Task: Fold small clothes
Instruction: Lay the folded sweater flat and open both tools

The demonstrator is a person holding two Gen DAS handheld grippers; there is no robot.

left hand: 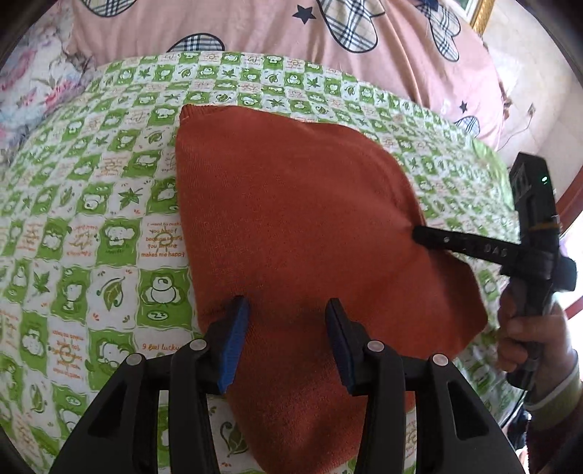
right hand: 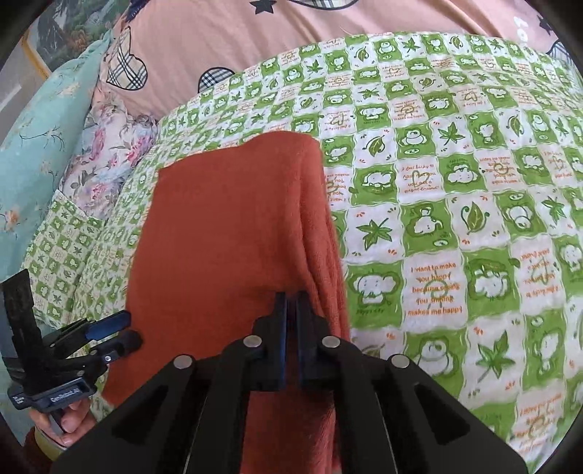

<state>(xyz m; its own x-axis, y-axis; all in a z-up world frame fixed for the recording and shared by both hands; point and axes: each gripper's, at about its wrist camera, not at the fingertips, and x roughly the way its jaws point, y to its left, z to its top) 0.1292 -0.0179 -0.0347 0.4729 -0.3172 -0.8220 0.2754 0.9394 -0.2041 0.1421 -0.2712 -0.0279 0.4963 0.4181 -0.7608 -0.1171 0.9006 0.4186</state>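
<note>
A rust-orange knit garment (left hand: 291,226) lies on the green-and-white patterned sheet (left hand: 91,226). My left gripper (left hand: 288,310) is open, its blue-padded jaws apart just above the garment's near part. My right gripper (left hand: 419,233) comes in from the right and is shut on the garment's right edge, pulling a pinch of cloth up. In the right wrist view the right gripper (right hand: 291,297) is shut on a raised fold of the garment (right hand: 226,233). The left gripper (right hand: 124,328) shows at the lower left beside the garment's edge.
A pink quilt with plaid hearts (left hand: 255,29) lies at the back of the bed. Floral pillows (right hand: 105,156) and a teal one (right hand: 32,153) sit at the left. The sheet (right hand: 455,218) stretches out to the right of the garment.
</note>
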